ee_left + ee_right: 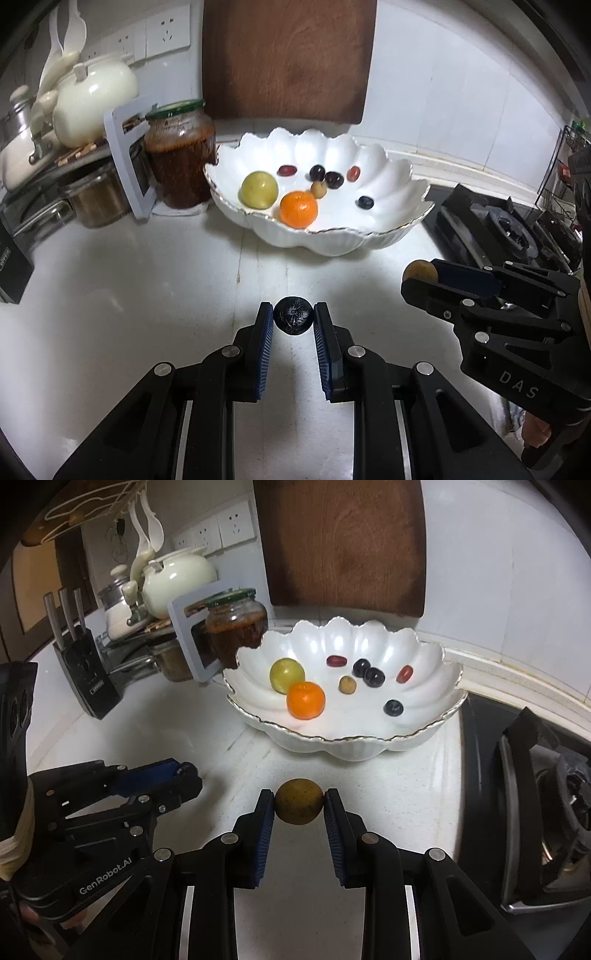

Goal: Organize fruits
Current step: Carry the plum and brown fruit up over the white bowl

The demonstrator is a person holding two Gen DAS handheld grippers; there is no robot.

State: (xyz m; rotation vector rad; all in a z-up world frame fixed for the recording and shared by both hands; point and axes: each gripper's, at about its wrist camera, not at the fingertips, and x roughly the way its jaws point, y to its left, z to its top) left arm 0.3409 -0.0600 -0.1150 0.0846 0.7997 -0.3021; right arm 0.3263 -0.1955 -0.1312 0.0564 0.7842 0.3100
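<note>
We see bare worktop (147,280) before the bowl (332,243) (stove (524,812) edging the right). Our left gripper (293,320) has its jaws pinching a dark berry (293,315); our right gripper (299,806) pinches a brown fruit (298,801), both short of the bowl's rim.

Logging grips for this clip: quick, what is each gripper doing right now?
Left gripper: shut on a dark round fruit.
Right gripper: shut on a brownish-yellow round fruit.
</note>
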